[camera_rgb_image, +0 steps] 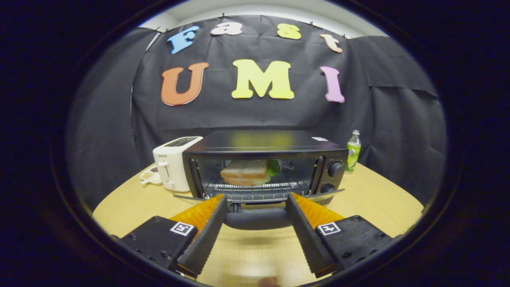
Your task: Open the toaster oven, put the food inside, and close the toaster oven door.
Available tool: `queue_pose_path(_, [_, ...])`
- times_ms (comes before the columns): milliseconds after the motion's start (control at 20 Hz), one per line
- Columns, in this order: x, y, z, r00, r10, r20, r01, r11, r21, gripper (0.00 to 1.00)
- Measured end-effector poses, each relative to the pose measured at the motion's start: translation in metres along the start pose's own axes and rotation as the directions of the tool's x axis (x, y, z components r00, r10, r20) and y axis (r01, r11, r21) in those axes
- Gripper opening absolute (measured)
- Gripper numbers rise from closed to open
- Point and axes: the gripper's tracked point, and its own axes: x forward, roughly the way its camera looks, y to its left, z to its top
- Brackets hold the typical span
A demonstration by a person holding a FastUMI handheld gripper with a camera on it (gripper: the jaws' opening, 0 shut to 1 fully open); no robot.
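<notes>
gripper view: one black boxy toaster oven (pixel 265 147) sits on the pale wooden table (pixel 374 191), its door (pixel 259 217) dropped flat toward the gripper (pixel 257 196). one sandwich (pixel 244 172), soft white bread with a green leaf at its side, rests on the wire rack (pixel 255 189) inside. the fingers stand wide apart, holding nothing, tips by the door handle. one white pop-up toaster (pixel 173 165) stands beside the oven, one green bottle (pixel 353 150) behind it, two round knobs (pixel 335 169) on its front.

Cam rides on the tongs (pixel 257 199), low over the counter (pixel 374 187), facing fwd straight into open toaster oven (pixel 265 159) close ahead; tongs spread apart.
</notes>
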Motion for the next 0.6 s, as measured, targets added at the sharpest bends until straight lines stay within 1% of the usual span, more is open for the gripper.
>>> queue_pose_path(50, [0.007,0.001,-0.002,1.0,0.009,0.002,-0.009,1.0,-0.001,0.95])
queue_pose_path(100, [0.007,0.001,0.006,0.999,0.013,0.04,-0.012,1.0,-0.007,0.97])
queue_pose_path(150, [0.011,0.001,0.005,0.999,0.014,0.043,-0.013,1.0,-0.016,0.98])
queue_pose_path(200, [0.012,0.002,0.011,0.997,0.016,0.077,-0.014,1.0,-0.021,0.99])
queue_pose_path(250, [0.015,0.003,0.013,0.996,0.02,0.086,-0.018,1.0,-0.025,1.0])
queue_pose_path(300, [0.017,0.003,0.019,0.994,0.025,0.108,-0.023,1.0,-0.02,1.0])
queue_pose_path(600, [0.041,0.005,0.043,0.987,0.063,0.149,-0.063,0.998,-0.005,1.0])
